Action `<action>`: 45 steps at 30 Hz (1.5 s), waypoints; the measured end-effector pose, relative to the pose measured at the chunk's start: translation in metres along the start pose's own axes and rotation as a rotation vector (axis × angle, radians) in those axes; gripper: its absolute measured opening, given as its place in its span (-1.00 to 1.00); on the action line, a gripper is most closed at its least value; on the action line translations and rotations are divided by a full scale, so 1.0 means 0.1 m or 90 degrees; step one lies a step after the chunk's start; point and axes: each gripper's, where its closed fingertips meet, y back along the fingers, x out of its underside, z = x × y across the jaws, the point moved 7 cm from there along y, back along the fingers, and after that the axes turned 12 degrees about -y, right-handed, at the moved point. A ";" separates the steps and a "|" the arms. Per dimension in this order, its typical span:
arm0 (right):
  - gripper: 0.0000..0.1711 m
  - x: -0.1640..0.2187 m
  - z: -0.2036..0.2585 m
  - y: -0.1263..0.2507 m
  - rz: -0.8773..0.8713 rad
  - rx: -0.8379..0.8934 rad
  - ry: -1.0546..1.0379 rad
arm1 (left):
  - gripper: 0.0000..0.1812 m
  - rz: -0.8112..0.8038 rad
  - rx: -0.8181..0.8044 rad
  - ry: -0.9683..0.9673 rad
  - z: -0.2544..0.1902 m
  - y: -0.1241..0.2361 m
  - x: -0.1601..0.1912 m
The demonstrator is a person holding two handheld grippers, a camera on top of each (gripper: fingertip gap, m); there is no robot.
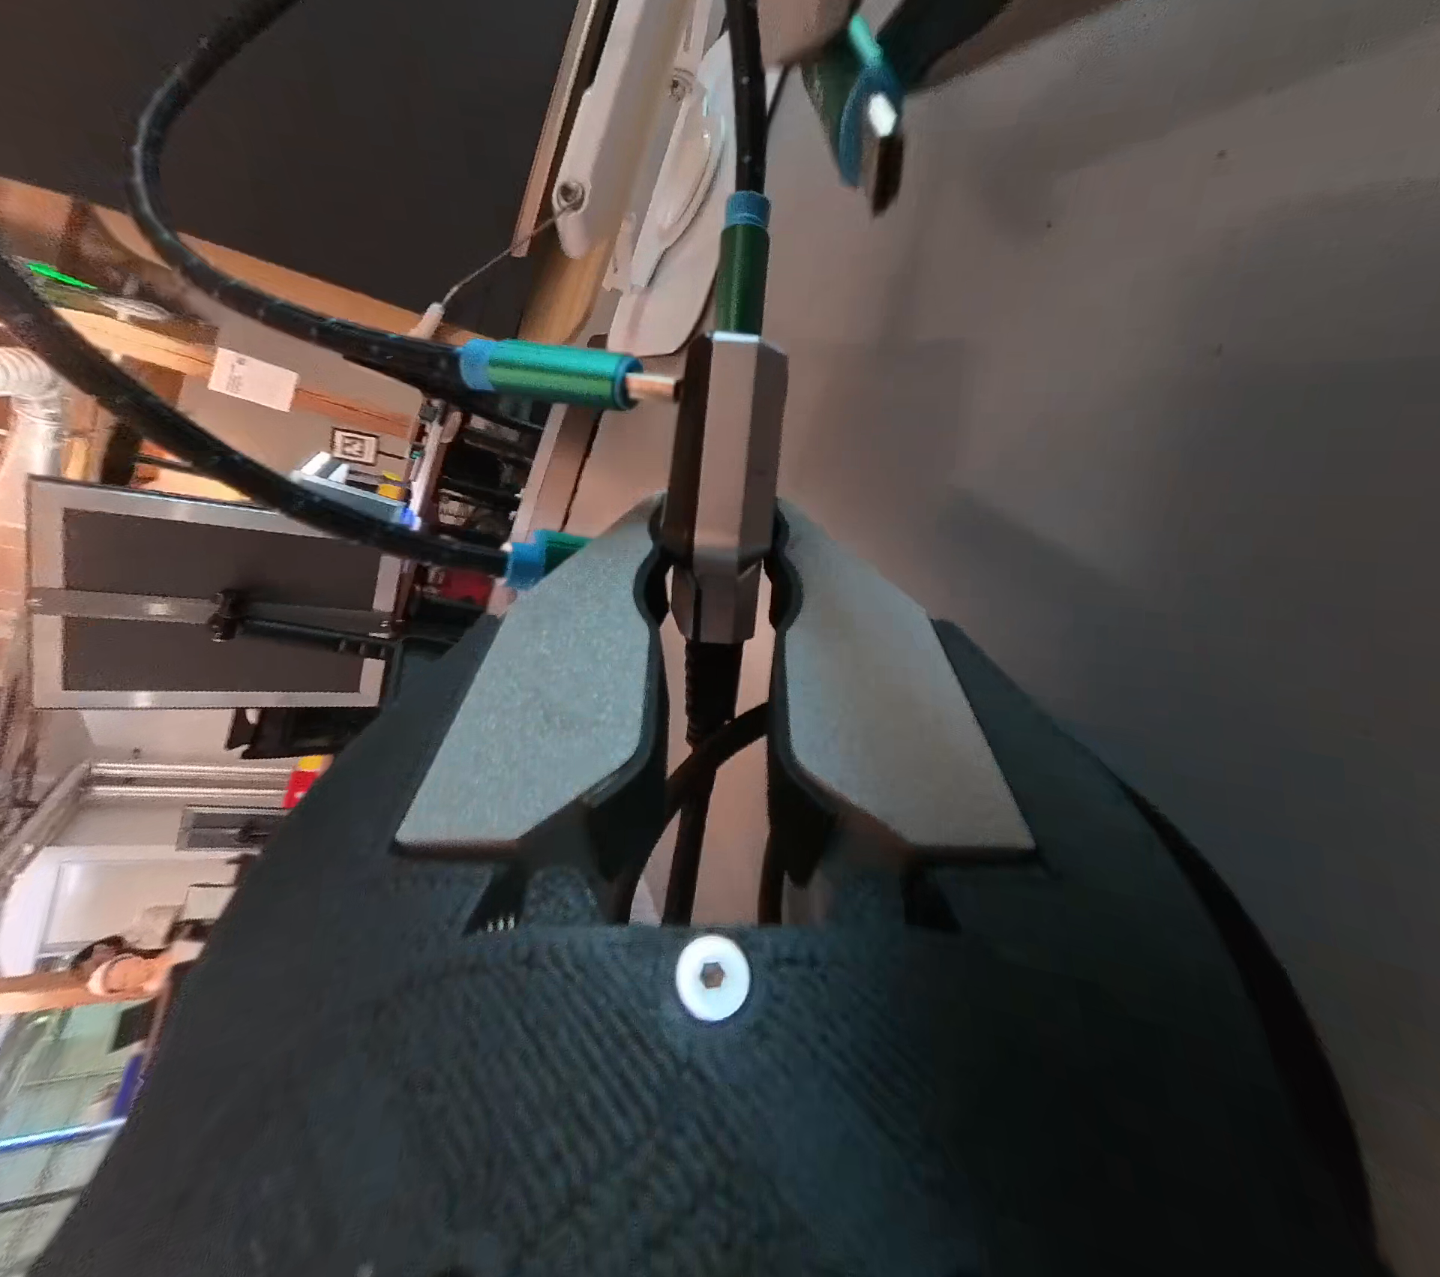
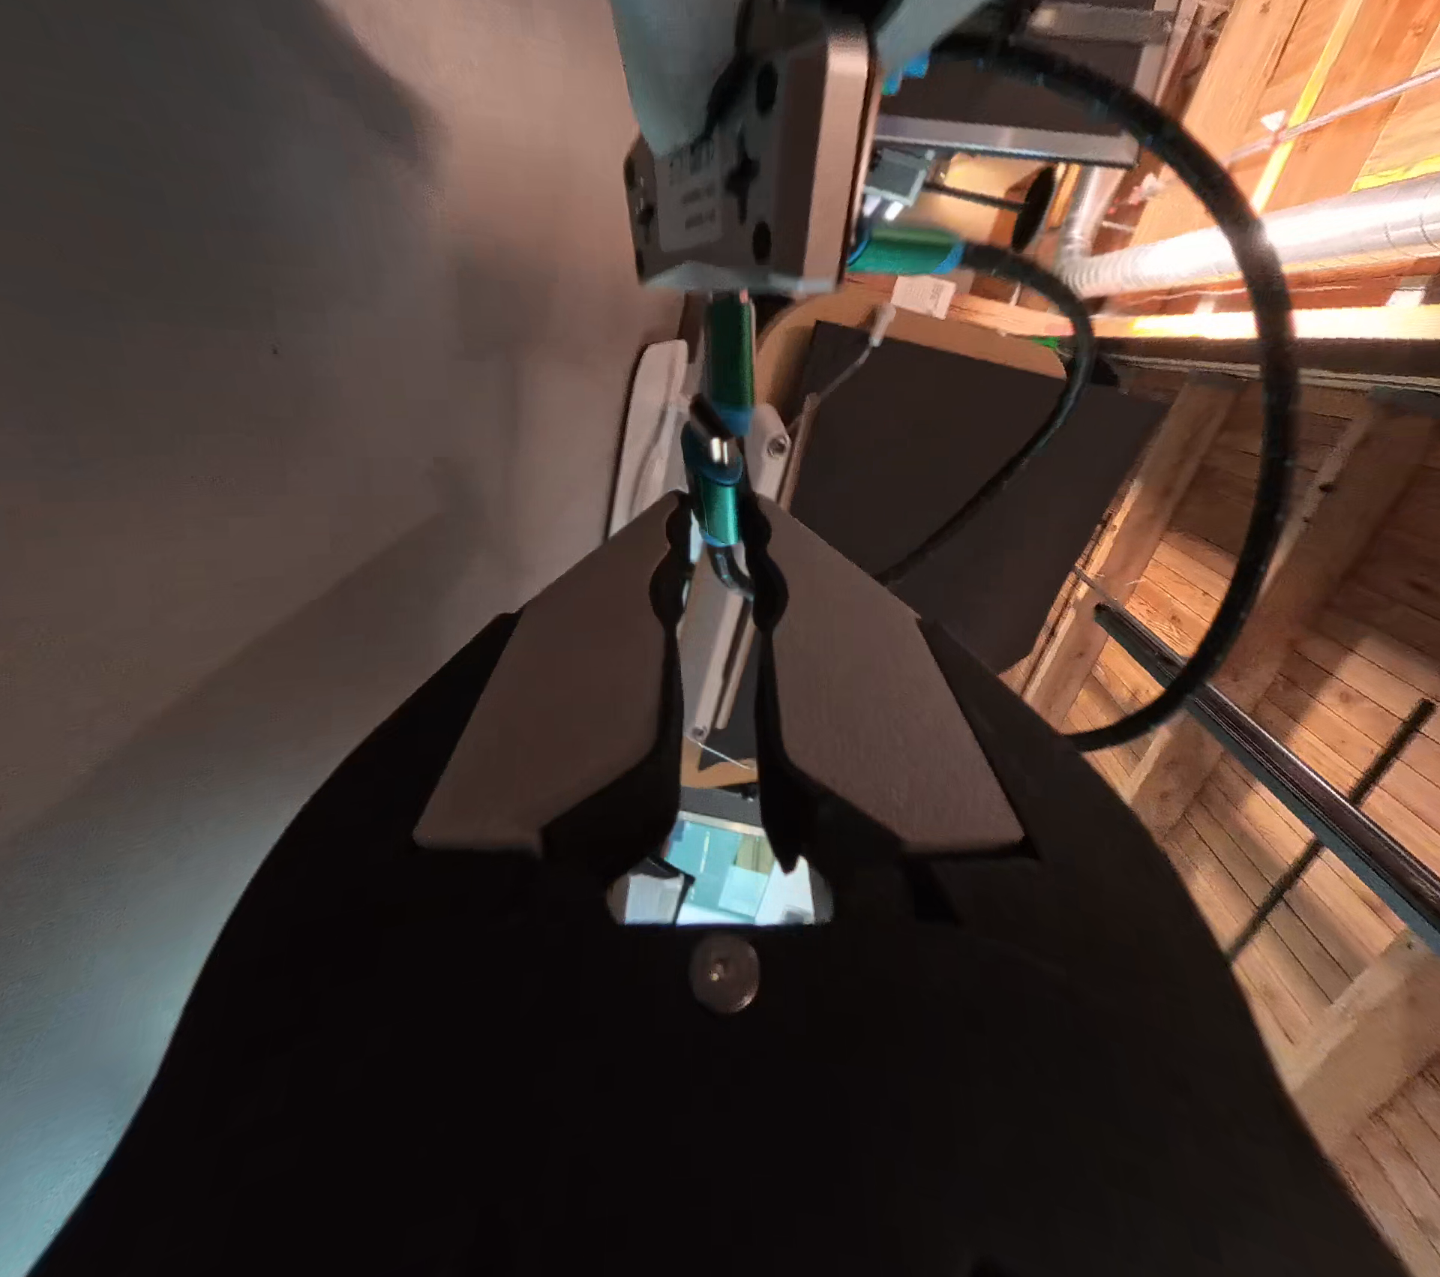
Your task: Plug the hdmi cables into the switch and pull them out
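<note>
My left gripper (image 1: 717,527) is shut on the grey metal switch (image 1: 728,429) and holds it up in the air. One green HDMI plug (image 1: 740,273) sits in the switch's far end. A second green plug (image 1: 545,375) has its metal tip at the switch's left side. A third plug (image 1: 545,550) shows behind my left finger. My right gripper (image 2: 721,515) is shut on a free green HDMI plug (image 2: 721,499), metal tip bare, a short way from the switch (image 2: 748,203). That plug also shows in the left wrist view (image 1: 865,110).
Black braided cables (image 1: 202,273) loop from the plugs to the left, and one wide loop (image 2: 1262,460) hangs on the right. A grey surface (image 1: 1130,383) lies behind. A white bracket (image 1: 670,149), dark panels (image 1: 312,71) and wooden boards (image 2: 1286,772) stand around. The gap from one gripper's tips to the other's is roughly 9 cm.
</note>
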 end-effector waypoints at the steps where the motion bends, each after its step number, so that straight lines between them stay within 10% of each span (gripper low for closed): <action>1: -0.88 -0.04 0.04 0.00 -0.007 -0.012 -0.004 | -0.77 -0.005 0.011 0.015 -0.02 -0.01 -0.01; 20: -0.70 0.16 0.28 0.33 -0.217 -0.659 -0.243 | -0.78 0.027 0.041 0.076 0.01 -0.02 0.17; 35: -0.74 -0.19 0.21 -0.44 -0.112 -0.606 -0.696 | -0.78 0.106 -0.024 0.176 0.21 0.00 0.43; 45: -0.72 -0.45 0.25 -0.59 -0.069 -0.623 -0.753 | -0.79 0.110 -0.023 0.202 0.23 0.01 0.47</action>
